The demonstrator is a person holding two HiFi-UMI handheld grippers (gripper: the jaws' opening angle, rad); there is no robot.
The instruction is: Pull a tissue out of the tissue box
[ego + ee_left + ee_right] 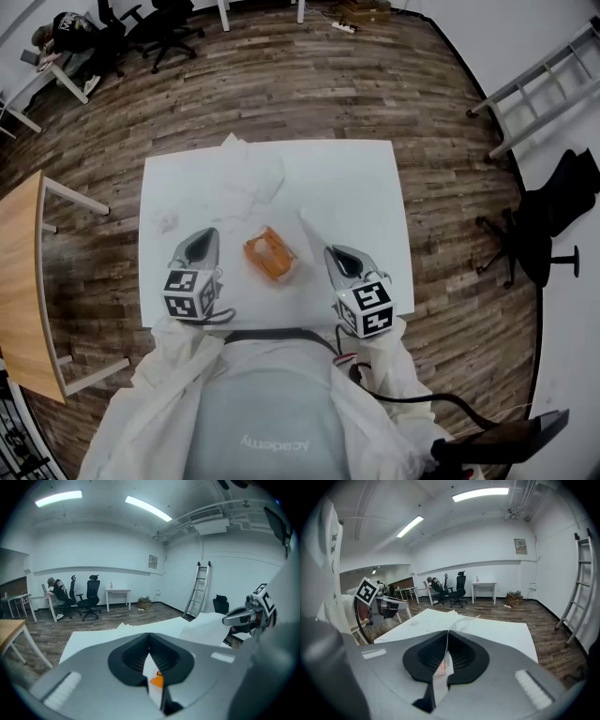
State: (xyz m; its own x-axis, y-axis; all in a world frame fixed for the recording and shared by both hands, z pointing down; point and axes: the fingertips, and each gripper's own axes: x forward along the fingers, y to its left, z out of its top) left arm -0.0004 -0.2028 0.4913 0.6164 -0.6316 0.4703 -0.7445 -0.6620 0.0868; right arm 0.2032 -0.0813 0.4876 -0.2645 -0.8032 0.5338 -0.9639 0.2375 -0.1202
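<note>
**Tissue Clamped Beside the Box**

The orange tissue box point(270, 255) sat on the white counter point(361, 178), between the two tools. The right hand-held gripper point(330, 251) was clamped on a white tissue point(309, 226), which stood up just right of the box. The left hand-held gripper point(210, 232) had its jaws together at the tips. Crumpled tissues point(251, 178) lay farther back.
</note>
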